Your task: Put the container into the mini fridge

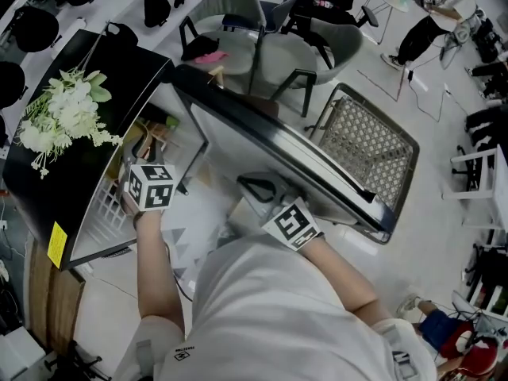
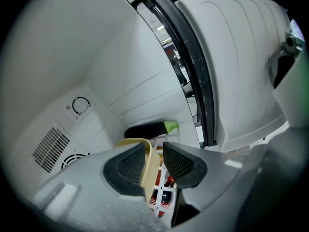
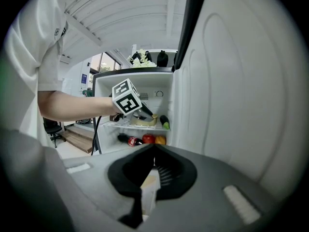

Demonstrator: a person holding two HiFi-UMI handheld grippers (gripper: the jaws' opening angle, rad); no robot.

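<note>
A shallow beige container [image 2: 150,164] sits on the wire shelf [image 3: 123,125] inside the black mini fridge [image 1: 95,94]; in the right gripper view the container [image 3: 146,121] lies beside a dark eggplant [image 3: 165,122]. My left gripper [image 2: 154,153] reaches into the fridge, open, with the container's rim between its pads: the rim rests against the left pad and a gap shows to the right pad. In the head view the left gripper [image 1: 151,186] is at the fridge opening. My right gripper [image 3: 154,151] hangs shut in front of the open door [image 1: 278,137], holding nothing I can see.
The eggplant [image 2: 150,127] lies at the back of the shelf. Below are a cola bottle [image 3: 128,140], an apple [image 3: 148,139] and an orange fruit [image 3: 160,140]. White flowers [image 1: 59,116] stand on the fridge top. A woven basket [image 1: 367,145] and chairs [image 1: 238,10] stand behind the door.
</note>
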